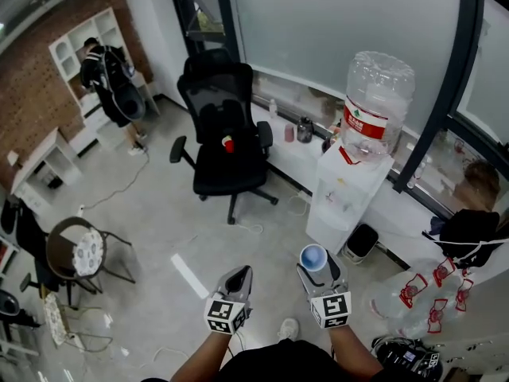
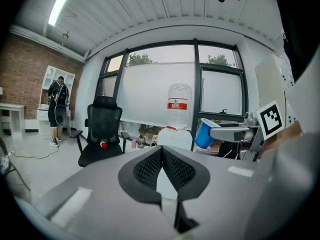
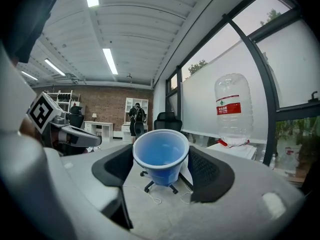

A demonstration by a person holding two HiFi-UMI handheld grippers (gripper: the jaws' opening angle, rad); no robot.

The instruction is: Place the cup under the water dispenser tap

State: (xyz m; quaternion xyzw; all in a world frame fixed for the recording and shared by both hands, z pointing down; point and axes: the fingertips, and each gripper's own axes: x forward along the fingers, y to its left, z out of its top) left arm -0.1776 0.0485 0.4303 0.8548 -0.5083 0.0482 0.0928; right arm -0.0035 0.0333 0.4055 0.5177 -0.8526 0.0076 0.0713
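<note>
My right gripper is shut on a blue plastic cup, which sits upright between its pads; the cup fills the middle of the right gripper view. My left gripper is shut and empty, its pads meeting at the tips. The white water dispenser with a clear bottle on top stands ahead by the window. In the left gripper view the cup shows at the right, with the dispenser beyond. The tap is too small to make out.
A black office chair with a small red object on its seat stands left of the dispenser. A small black bin sits beside the dispenser's base. A person stands at white shelves far left. Empty bottles lie at right.
</note>
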